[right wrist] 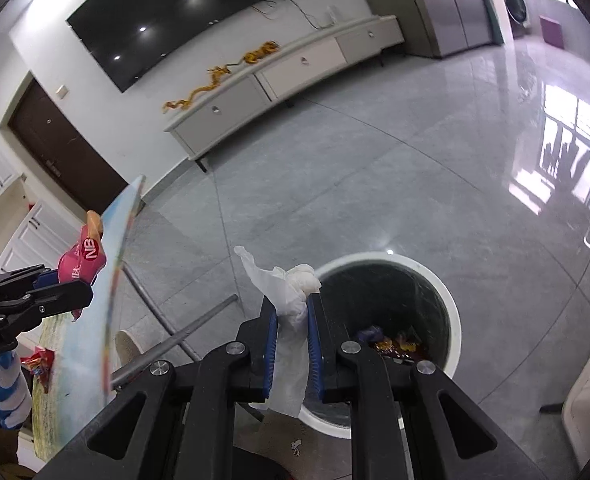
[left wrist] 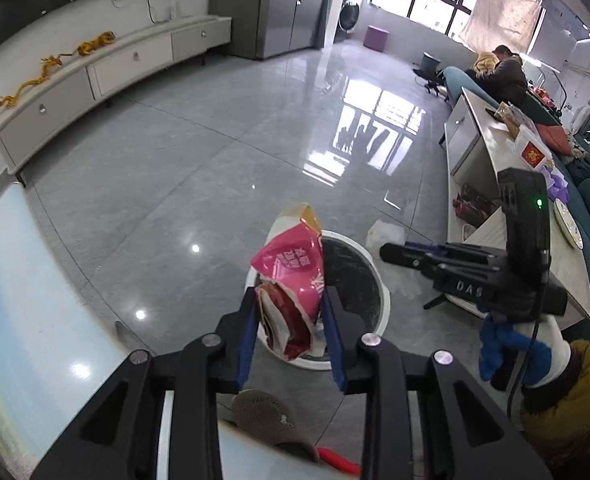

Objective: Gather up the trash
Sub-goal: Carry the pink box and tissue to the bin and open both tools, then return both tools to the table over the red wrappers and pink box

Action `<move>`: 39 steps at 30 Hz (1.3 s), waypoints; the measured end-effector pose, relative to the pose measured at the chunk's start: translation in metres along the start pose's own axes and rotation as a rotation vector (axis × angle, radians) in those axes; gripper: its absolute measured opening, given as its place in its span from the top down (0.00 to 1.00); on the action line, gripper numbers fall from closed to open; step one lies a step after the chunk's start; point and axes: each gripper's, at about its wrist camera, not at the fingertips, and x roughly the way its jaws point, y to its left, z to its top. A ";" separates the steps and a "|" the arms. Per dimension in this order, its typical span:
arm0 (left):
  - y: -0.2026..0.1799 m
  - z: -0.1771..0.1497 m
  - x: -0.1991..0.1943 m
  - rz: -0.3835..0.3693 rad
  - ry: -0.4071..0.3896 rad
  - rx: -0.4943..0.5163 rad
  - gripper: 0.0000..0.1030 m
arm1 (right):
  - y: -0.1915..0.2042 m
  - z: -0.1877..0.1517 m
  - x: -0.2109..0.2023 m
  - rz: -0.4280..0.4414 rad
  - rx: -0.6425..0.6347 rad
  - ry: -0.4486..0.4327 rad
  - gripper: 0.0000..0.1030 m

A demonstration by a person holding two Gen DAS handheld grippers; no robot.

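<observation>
My left gripper is shut on a pink and red snack bag and holds it over the near rim of a white round bin with a dark inside. My right gripper is shut on a crumpled white tissue just left of the same bin, which holds several wrappers at the bottom. The right gripper shows in the left wrist view, right of the bin. The left gripper with the pink bag shows at the left of the right wrist view.
A glass table top with metal legs is on the left. A long low table with boxes and a teal sofa stand on the right. A white TV cabinet lines the far wall. Glossy grey floor lies beyond.
</observation>
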 end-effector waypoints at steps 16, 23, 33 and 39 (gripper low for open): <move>-0.011 0.016 0.086 -0.058 0.129 -0.061 0.51 | -0.043 -0.011 0.031 -0.043 0.093 0.081 0.63; -0.014 0.013 0.039 0.004 0.013 -0.068 0.51 | -0.036 -0.010 0.001 -0.059 0.081 0.035 0.63; 0.020 -0.042 -0.081 0.199 -0.199 -0.128 0.51 | 0.021 -0.019 -0.050 -0.047 0.017 -0.051 0.63; 0.056 -0.104 -0.145 0.313 -0.295 -0.214 0.51 | 0.072 -0.026 -0.082 -0.037 -0.067 -0.103 0.55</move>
